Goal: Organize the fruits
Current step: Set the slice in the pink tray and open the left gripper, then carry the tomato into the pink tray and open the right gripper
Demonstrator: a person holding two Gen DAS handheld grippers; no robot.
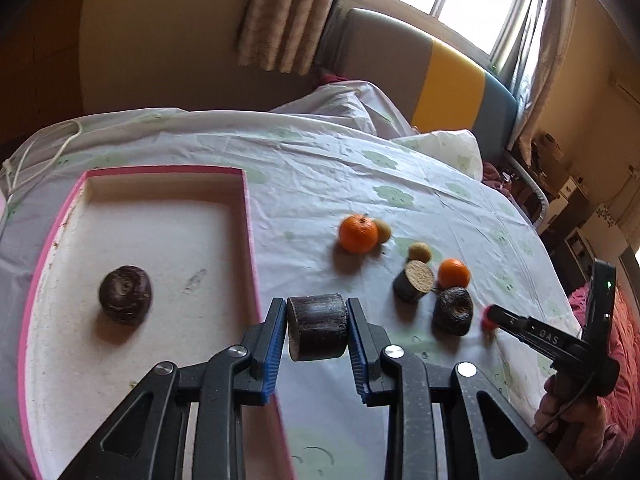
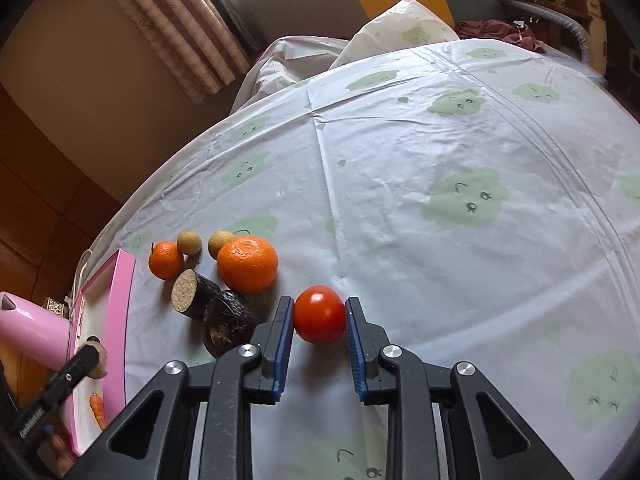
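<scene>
My left gripper (image 1: 317, 307) is shut on a dark cylindrical fruit piece (image 1: 317, 326), held beside the right wall of the pink tray (image 1: 250, 240). One dark round piece (image 1: 125, 294) lies in the tray. My right gripper (image 2: 320, 307) is shut on a red tomato (image 2: 320, 314) on the cloth; it also shows in the left wrist view (image 1: 490, 317). On the cloth lie a large orange (image 2: 248, 263), a small orange (image 2: 165, 259), two tan balls (image 2: 189, 243) (image 2: 219, 243), and two dark cut pieces (image 2: 192, 292) (image 2: 226, 322).
The table has a pale cloth with green prints (image 2: 440, 160). A pink hair dryer (image 2: 32, 334) lies left of the tray. A small carrot (image 2: 97, 408) sits at the tray's near end. A padded headboard (image 1: 452, 80) and curtains stand behind.
</scene>
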